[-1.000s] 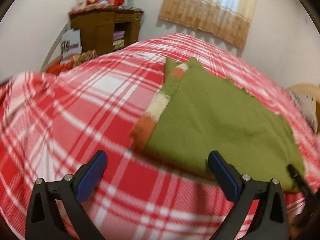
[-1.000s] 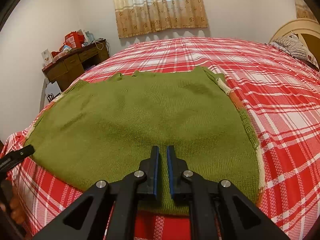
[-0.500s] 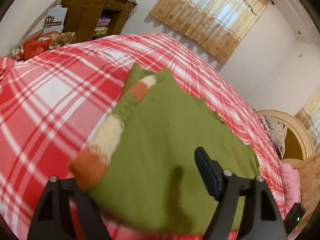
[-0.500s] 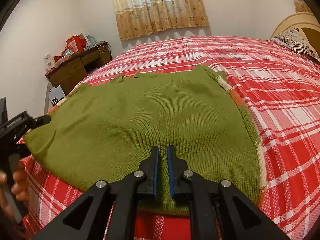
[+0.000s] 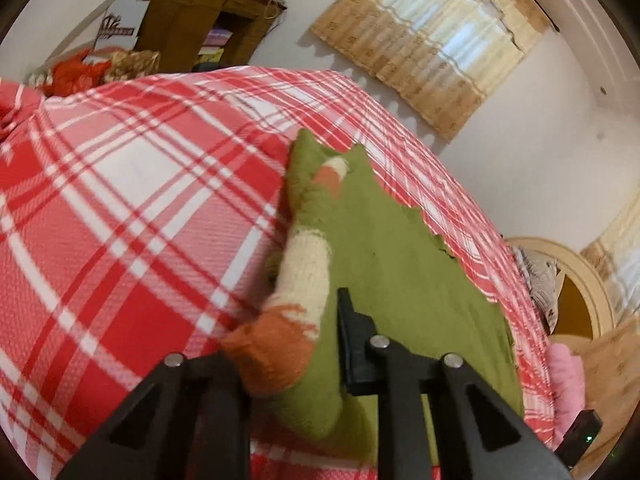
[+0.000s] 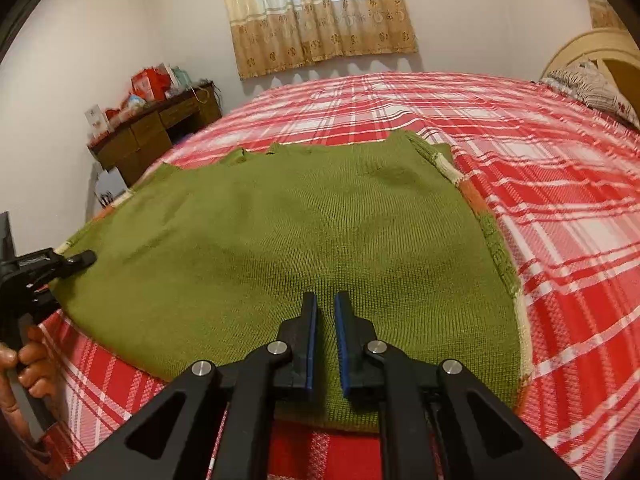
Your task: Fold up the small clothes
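Note:
A green knit sweater (image 6: 300,232) with orange and cream striped sleeve edges lies flat on the red plaid bedspread (image 6: 560,200). My left gripper (image 5: 288,332) is at the sweater's (image 5: 400,272) left corner. Its jaws are closing, with the orange cuff (image 5: 276,344) bunched between them and covering the left finger. In the right wrist view that gripper (image 6: 76,260) touches the sweater's left edge, held by a hand (image 6: 24,364). My right gripper (image 6: 325,300) is shut over the near hem. Whether it pinches fabric does not show.
The bedspread (image 5: 120,200) spreads wide around the sweater. A wooden desk (image 6: 156,128) with red boxes stands against the far left wall under a curtained window (image 6: 320,12). A headboard (image 6: 600,52) and patterned pillow (image 6: 592,84) are at the right.
My left gripper moved in over the sweater's left corner, rolled, and narrowed from wide open onto the orange cuff. The right gripper has not moved.

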Available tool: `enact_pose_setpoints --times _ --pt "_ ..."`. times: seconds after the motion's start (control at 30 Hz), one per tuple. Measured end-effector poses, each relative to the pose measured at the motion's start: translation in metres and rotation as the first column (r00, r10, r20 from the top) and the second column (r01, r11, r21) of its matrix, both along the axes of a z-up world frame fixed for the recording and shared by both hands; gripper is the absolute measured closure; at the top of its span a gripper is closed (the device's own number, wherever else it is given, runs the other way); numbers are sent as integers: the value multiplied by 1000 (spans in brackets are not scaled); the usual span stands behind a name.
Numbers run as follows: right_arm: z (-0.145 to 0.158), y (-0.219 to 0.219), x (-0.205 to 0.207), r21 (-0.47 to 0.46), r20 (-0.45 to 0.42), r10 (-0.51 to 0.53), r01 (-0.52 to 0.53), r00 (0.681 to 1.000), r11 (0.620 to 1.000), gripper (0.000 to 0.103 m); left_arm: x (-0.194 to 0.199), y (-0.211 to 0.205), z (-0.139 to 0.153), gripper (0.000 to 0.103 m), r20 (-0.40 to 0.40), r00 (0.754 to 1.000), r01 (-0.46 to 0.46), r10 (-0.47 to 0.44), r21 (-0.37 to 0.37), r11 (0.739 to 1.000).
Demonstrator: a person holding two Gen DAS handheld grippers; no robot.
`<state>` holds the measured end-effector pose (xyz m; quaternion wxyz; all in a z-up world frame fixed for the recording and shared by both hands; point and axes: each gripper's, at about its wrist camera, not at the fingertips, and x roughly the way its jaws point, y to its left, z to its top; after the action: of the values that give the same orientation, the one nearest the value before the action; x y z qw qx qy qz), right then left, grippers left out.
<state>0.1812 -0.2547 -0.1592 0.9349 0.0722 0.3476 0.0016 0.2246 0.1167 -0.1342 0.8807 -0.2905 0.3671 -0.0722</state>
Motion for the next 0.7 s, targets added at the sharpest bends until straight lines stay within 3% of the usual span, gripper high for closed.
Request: enact_pose_setpoints --times 0.07,0.17,0.23,0.3,0.37,0.47,0.57,0.7 --pt "11 11 -6 -20 38 26 -25 999 999 94 -1 -5 6 83 7 1000 1 -2 50 999" --pt "27 36 -18 22 103 125 -128 987 992 94 1 -20 23 85 40 999 10 -17 155 988" --pt "27 52 -16 50 97 195 -200 976 978 94 1 -29 36 87 68 997 29 -44 206 978" --pt "18 60 -11 72 57 233 -236 971 969 94 -1 -50 53 88 117 989 56 -96 300 952" --pt "-5 61 -3 105 -28 236 -232 971 967 94 -7 -77 66 89 163 971 95 -174 404 910" --pt "-12 44 -3 231 4 225 -220 974 948 94 -15 -117 72 89 190 929 190 -318 492 849" --pt "-18 33 -3 313 23 225 -221 974 924 94 -19 -154 63 89 165 884 277 -437 567 776" --pt "-20 33 -3 338 32 228 -226 973 914 94 -21 -186 39 89 90 839 372 -537 626 686"
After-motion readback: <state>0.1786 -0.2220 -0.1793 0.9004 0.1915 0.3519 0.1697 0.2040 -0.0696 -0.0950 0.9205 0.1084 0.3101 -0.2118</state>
